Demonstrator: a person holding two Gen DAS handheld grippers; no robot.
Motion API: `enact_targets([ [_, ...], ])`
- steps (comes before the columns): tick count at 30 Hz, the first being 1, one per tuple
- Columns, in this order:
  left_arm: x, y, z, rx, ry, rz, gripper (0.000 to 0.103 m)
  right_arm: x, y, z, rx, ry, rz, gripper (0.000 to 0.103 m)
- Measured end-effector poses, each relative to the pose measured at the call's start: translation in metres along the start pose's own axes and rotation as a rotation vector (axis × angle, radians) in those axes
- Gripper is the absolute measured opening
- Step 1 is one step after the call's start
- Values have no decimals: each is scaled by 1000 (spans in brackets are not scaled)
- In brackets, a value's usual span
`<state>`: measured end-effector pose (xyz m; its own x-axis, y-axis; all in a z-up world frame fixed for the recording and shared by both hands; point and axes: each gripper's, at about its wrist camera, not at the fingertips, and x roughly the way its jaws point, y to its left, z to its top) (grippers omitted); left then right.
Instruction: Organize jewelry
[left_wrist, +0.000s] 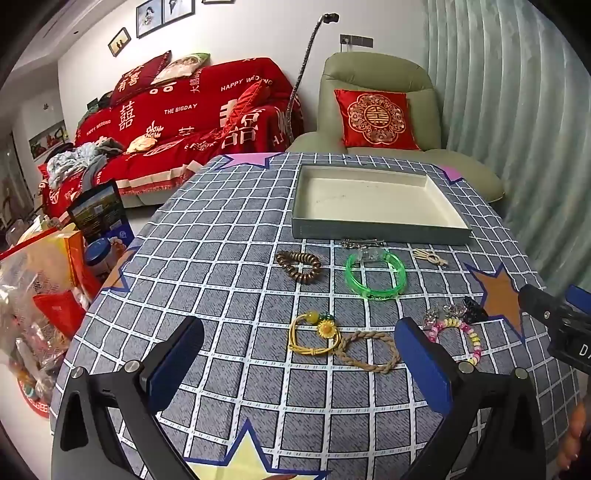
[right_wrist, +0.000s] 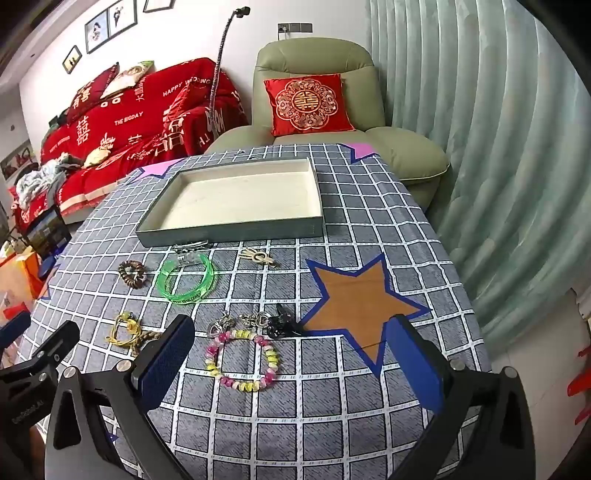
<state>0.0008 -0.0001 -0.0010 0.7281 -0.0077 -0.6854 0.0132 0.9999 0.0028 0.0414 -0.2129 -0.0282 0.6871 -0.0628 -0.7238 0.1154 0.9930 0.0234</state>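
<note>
Nothing is sorted yet: both the left gripper (left_wrist: 299, 363) and right gripper (right_wrist: 290, 363) gape wide, holding nothing, over 8 or so pieces (beaded bracelet (right_wrist: 242, 360) nearest) before the bare tray (right_wrist: 229, 230) on the worktop (right_wrist: 369, 413), so next comes a descent and pinch.

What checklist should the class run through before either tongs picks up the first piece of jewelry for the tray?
1. Left tongs open and holding nothing: ok.
2. Right tongs open and holding nothing: ok.
3. Tray on the table with room inside; no jewelry seen in it: ok.
4. Pink and yellow bead bracelet flat between the right tongs' fingers, free of other pieces: ok.
5. Yellow sunflower bracelet separate from the braided rope bracelet: not ok, they overlap.
6. Silver charms untangled from the black clip: cannot tell.
</note>
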Motion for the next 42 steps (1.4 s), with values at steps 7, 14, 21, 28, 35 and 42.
enact_targets([
  [7,6,-1,-1,11,43,19,103,1,1,-1,7,4,1,103],
  [14,3,-8,-3,26,31,32,103,-2,-1,3,10,6,0,103],
  [21,2,-10,-3,26,31,31,103,2,-4,-2,16,6,2,103],
  [28,3,-10,-3,20,35,27,103,4,-4,-2,15,10,1,103],
  [35,5,-7,-2,12,42,27,103,6,-5,-4,12,12,-2,103],
  [42,6,-6,-2,12,43,26,103,6,-4,-3,10,13,-3,103],
])
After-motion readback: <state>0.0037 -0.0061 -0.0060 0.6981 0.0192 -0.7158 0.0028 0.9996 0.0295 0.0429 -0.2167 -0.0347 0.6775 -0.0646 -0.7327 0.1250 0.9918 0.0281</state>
